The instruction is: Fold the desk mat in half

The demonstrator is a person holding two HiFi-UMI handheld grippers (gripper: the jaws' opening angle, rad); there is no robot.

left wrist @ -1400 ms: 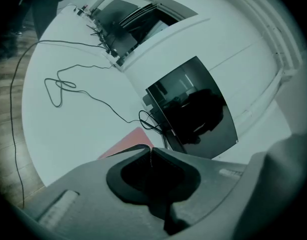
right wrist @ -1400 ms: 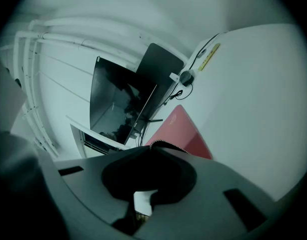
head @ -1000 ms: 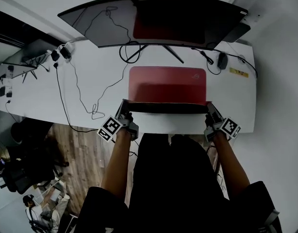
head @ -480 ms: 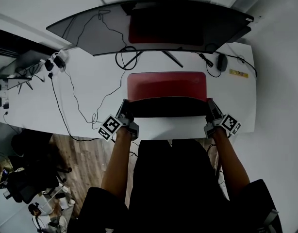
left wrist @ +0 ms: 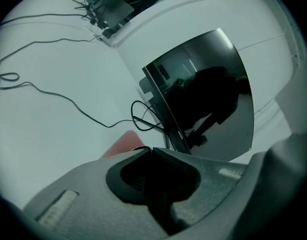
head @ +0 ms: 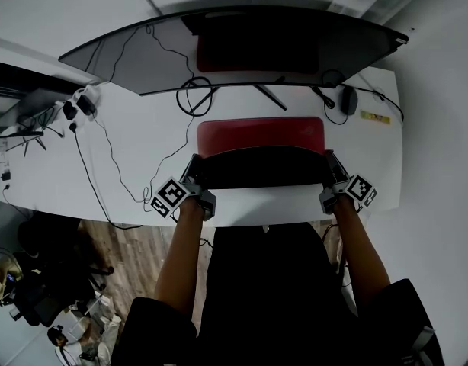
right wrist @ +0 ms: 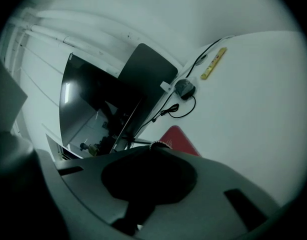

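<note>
Head view: desk mat (head: 261,132) shows less red beyond the grippers than a second ago — the black flap is advancing.
Left gripper (head: 193,166): clamped on mat corner.
Right gripper (head: 331,164): same — fold nearing half.

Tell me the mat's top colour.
The mat is red on top; head view shows it best.

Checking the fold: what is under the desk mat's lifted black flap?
Only the red half beyond the black flap shows; whatever lies on the desk directly beneath is covered.
</note>
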